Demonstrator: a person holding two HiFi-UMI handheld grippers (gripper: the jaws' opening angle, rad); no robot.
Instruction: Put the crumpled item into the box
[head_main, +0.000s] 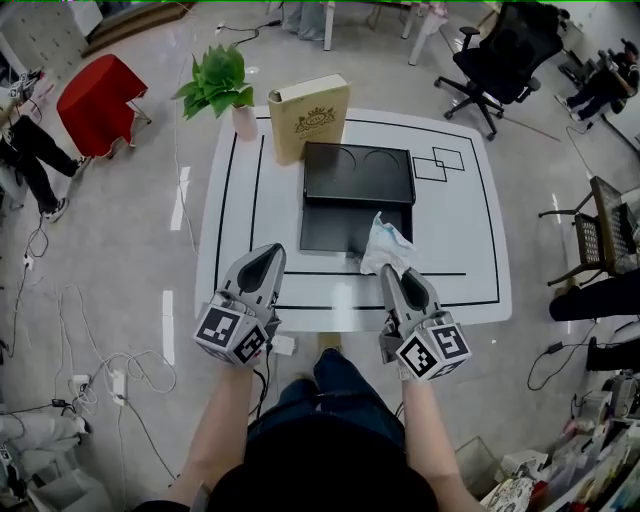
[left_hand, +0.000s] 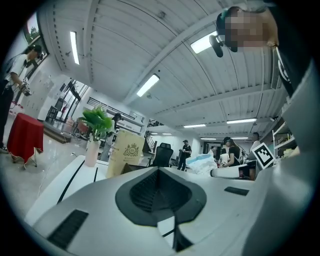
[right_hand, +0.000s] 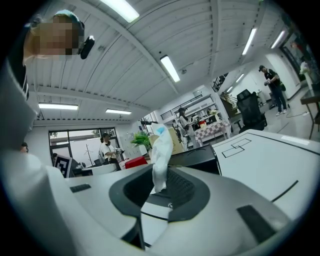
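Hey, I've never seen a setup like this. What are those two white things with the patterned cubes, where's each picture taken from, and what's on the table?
There is no robot: a person holds a two-jaw gripper in each hand, and the cubes are part of them. One picture comes from a camera on the person's head, looking down. The other two come from cameras riding on the left gripper and the right gripper, looking along their jaws. On the white table stand an open black box, its lid beyond it, a tan upright case and a potted plant. The right gripper pinches a crumpled white item at the box's near right corner; the left gripper's jaws are together, with nothing between them.
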